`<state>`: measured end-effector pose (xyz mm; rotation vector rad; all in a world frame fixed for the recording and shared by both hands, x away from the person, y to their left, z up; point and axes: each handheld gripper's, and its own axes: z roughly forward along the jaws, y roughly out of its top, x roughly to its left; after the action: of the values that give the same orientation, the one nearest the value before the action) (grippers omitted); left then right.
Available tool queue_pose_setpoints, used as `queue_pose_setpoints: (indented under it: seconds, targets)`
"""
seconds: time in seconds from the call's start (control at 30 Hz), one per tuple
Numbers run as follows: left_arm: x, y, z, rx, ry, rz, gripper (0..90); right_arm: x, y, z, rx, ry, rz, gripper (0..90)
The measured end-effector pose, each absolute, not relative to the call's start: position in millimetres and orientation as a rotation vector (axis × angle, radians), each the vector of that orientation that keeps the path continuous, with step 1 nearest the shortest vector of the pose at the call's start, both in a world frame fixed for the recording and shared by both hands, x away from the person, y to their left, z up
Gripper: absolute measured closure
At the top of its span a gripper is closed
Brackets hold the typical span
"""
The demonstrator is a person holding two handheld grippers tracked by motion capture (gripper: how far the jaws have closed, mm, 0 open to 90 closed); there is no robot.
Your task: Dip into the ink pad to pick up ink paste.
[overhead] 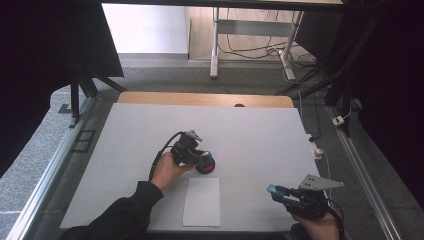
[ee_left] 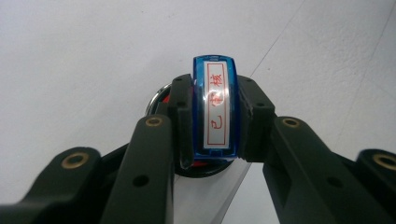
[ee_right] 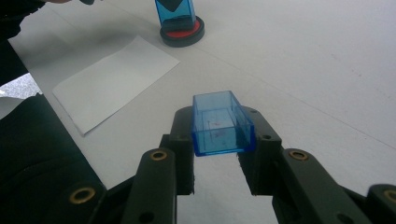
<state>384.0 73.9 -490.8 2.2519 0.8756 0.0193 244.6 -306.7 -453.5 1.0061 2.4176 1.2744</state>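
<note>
Your left gripper (overhead: 196,156) clamps the stamp (ee_left: 215,109) down on the ink pad (ee_right: 182,32); your right gripper (ee_right: 217,144) holds its cap (ee_right: 222,123) near the paper (overhead: 202,201). Lift crooked and the pad may drag along, smearing ink

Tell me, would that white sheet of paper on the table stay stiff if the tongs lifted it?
Probably not: the white sheet of paper looks thin and lies flat on the grey table, so it would likely droop. It seems light and might slide when pushed.
</note>
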Motion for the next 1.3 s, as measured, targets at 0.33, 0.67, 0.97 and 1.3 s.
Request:
queue_pose_setpoints:
  seconds: [0.33,0.67,0.97,1.3]
  targets:
    - [372,59,-486,2.34,0.818,0.172,70.7,245,-306,-454,1.005,2.419,1.276,68.7]
    - [371,61,-487,2.326,0.813,0.171,70.5,245,-307,-453,1.004,2.417,1.277,68.6]
    - [370,62,-485,2.312,0.803,0.168,70.2,244,-307,-453,1.002,2.416,1.278,68.6]
    - [366,77,-468,2.232,0.779,0.121,70.2,244,-307,-453,1.001,2.417,1.278,68.5]
